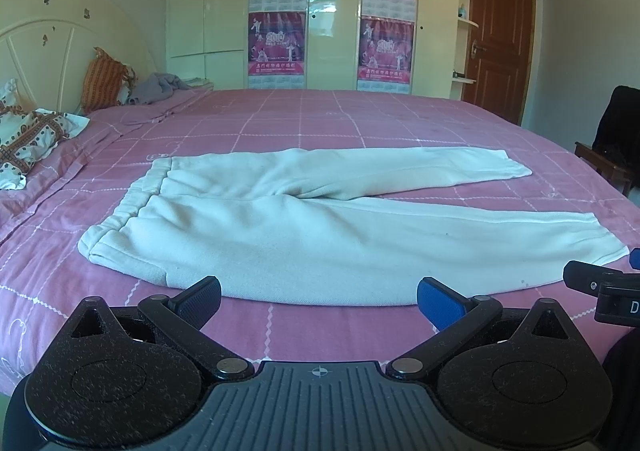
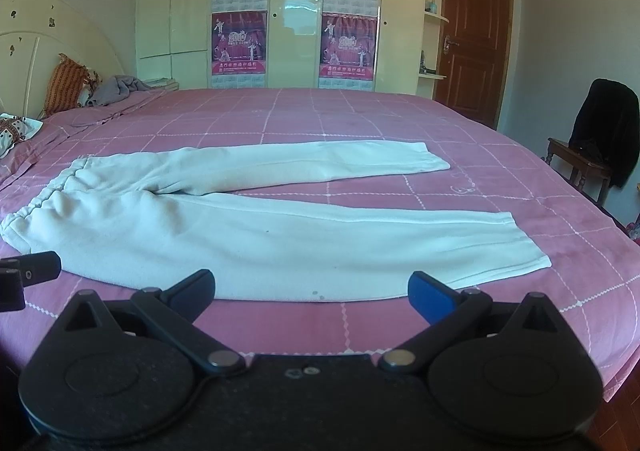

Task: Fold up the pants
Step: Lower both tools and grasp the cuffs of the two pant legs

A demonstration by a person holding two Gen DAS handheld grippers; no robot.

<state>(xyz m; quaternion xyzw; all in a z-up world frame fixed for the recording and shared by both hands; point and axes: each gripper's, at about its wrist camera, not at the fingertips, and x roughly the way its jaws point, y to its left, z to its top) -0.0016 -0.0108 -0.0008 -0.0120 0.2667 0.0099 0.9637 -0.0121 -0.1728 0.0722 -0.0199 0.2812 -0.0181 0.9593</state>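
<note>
White sweatpants (image 1: 320, 227) lie flat on a pink checked bedspread (image 1: 304, 119), waistband to the left, both legs stretched to the right and spread apart in a narrow V. In the right wrist view the same pants (image 2: 256, 227) span most of the bed. My left gripper (image 1: 318, 297) hovers open just short of the near leg's lower edge, nothing between its fingers. My right gripper (image 2: 312, 291) is open too, in front of the near leg toward the cuff end. A black part of the right gripper shows at the left wrist view's right edge.
Pillows (image 1: 36, 135) and a grey garment (image 1: 160, 89) lie by the headboard at the left. A wardrobe with pink posters (image 2: 240, 11) stands behind the bed. A chair with a dark jacket (image 2: 604, 131) stands at the right, near a brown door (image 2: 472, 27).
</note>
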